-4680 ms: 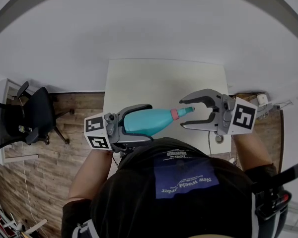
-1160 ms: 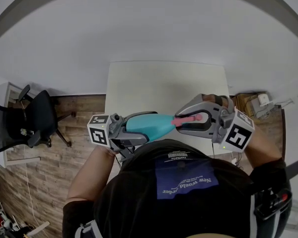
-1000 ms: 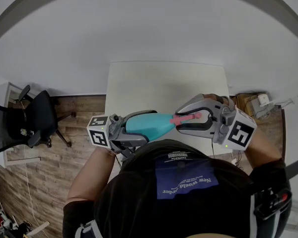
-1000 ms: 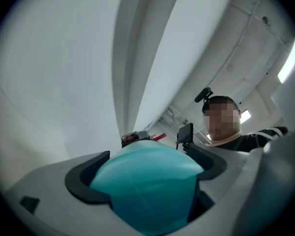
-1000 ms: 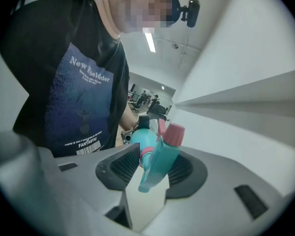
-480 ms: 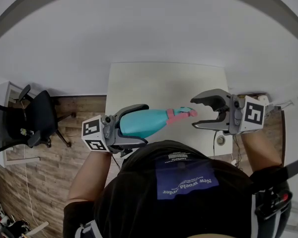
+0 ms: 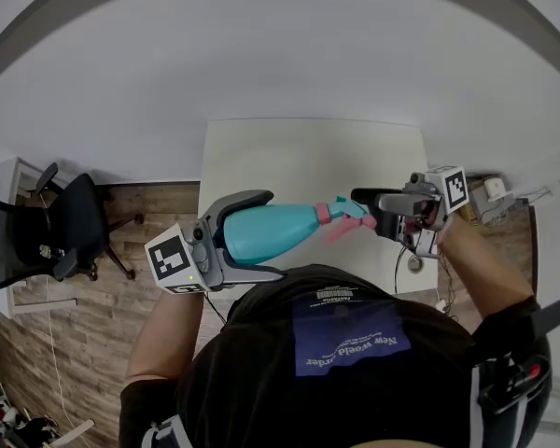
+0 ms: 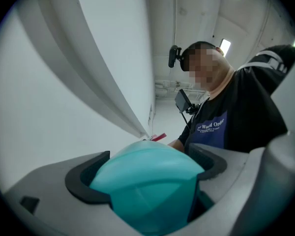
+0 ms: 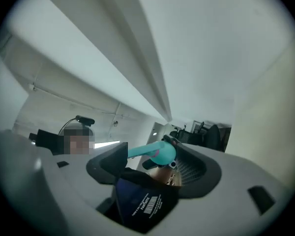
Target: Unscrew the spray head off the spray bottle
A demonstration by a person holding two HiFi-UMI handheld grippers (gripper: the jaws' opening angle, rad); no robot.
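While left gripper (image 7: 259, 235) clamps spray bottle (image 7: 285, 229), right gripper's (image 7: 371, 215) jaws, just opened, loosely flank spray head (image 7: 343, 210).

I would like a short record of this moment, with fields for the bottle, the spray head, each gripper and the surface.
bottle: teal spray bottle, held roughly level over the near edge of the white table
spray head: pink and teal spray head, at the bottle's neck
left gripper: left gripper, shut on the bottle's body
right gripper: right gripper, open; jaws have just been opening, spray head in the gap, not pressed
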